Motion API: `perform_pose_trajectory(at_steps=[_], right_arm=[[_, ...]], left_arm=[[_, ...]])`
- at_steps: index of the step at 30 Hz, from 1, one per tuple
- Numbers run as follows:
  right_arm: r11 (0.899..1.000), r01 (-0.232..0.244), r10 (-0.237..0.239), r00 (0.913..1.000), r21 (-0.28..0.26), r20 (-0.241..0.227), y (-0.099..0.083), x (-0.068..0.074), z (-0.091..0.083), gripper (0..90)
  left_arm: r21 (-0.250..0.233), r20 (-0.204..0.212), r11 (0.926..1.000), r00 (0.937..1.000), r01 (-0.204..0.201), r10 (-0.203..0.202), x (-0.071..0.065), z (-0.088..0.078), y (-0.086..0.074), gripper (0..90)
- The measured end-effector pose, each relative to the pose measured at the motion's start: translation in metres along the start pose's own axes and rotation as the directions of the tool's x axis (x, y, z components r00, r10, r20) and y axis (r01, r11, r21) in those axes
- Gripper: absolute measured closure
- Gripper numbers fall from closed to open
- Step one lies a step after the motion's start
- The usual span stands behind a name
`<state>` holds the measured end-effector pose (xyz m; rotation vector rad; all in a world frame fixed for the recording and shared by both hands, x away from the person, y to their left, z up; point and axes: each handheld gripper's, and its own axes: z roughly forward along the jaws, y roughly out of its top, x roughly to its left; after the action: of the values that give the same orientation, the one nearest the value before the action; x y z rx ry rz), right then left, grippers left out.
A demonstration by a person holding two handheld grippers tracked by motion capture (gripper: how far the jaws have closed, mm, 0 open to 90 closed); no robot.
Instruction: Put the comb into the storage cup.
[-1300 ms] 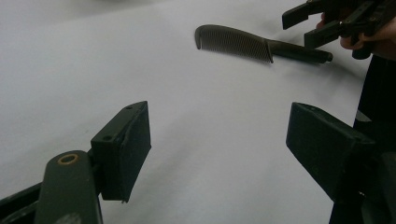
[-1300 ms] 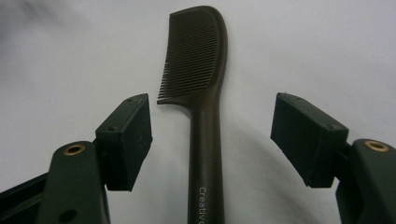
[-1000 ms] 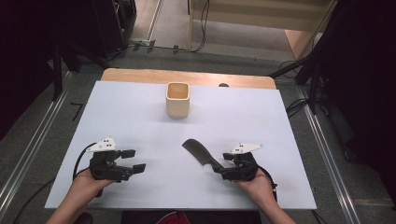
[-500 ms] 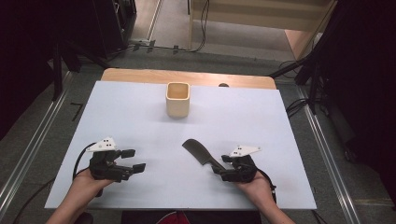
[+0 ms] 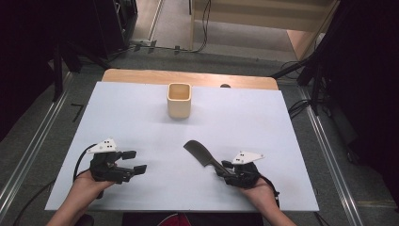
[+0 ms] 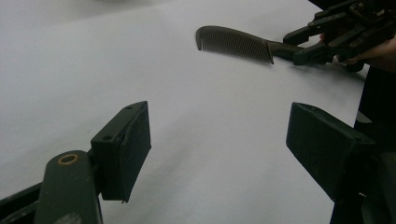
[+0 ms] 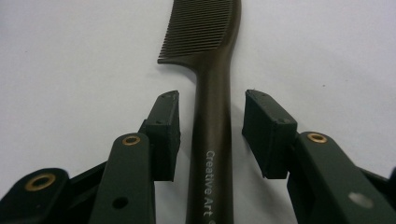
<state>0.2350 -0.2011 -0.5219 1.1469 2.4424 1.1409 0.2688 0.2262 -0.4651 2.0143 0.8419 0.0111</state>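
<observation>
In the high view, a dark comb (image 5: 203, 155) is lying flat on the white counter (image 5: 282, 141), running diagonally from the middle toward the near right, where the right gripper (image 5: 226, 168) is sitting low over its handle end with the person's hand behind it. The left gripper (image 5: 134, 161) is resting on the near left of the counter, well apart from the comb, its jaws spread with nothing between them. A beige square cup (image 5: 179, 100) is standing upright toward the far edge, well apart from both grippers. In the left gripper view, the left gripper (image 6: 217, 140) is showing its two black pads standing wide over bare white counter (image 6: 93, 60), and farther off the comb (image 6: 233, 42) is lying with its teeth facing down toward the surface while the right gripper (image 6: 303, 44) is straddling its handle at the upper right. In the right gripper view, the right gripper (image 7: 212, 126) is lying with its jaws on either side of the comb (image 7: 212, 93) handle; they have just been closing in on it, but a narrow strip of white counter (image 7: 70, 56) is showing on each side between pad and handle, so the pads are not pressing on it. The toothed part of the comb is extending away beyond the fingertips, and pale lettering is running along the handle near the bottom.
</observation>
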Motion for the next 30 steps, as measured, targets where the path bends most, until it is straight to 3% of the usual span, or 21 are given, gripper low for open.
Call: perform_pose_trajectory(at_steps=[3,7,11,17,22,26,30], right_arm=[[1.000,0.018,-0.018,0.9997,0.001,0.016,-0.0016,0.0025,-0.0008,56.3],[1.000,0.019,-0.019,0.9998,0.003,0.002,-0.0054,0.0028,-0.0050,56.4],[0.999,0.042,-0.041,0.9986,-0.008,0.033,-0.0095,0.0054,-0.0066,62.9],[1.000,0.014,-0.014,0.9993,-0.008,0.035,-0.0099,0.0026,-0.0074,69.4],[0.999,0.030,-0.031,0.9987,0.010,0.040,-0.0075,0.0030,-0.0076,69.9],[0.999,0.023,-0.024,0.9993,0.024,0.028,-0.0046,0.0008,-0.0076,70.2],[0.999,-0.046,0.046,0.9989,0.023,-0.011,-0.0020,-0.0042,-0.0088,70.3]], left_arm=[[0.000,0.000,1.0000,1.0000,0.002,-0.002,0.0004,-0.0001,0.0000,23.0],[-0.005,-0.003,1.0000,1.0000,0.002,-0.002,0.0004,-0.0007,-0.0003,23.0],[-0.005,-0.003,1.0000,1.0000,0.004,-0.004,0.0007,-0.0008,-0.0003,23.0],[-0.003,-0.001,1.0000,1.0000,0.005,-0.005,0.0008,-0.0002,-0.0001,23.0],[-0.006,-0.001,1.0000,1.0000,0.004,-0.004,0.0004,-0.0001,0.0002,23.0],[-0.003,-0.001,1.0000,1.0000,0.008,-0.008,0.0008,0.0003,0.0002,23.0],[-0.002,0.006,0.9998,0.9998,0.020,-0.020,0.0013,0.0007,0.0006,23.0]])
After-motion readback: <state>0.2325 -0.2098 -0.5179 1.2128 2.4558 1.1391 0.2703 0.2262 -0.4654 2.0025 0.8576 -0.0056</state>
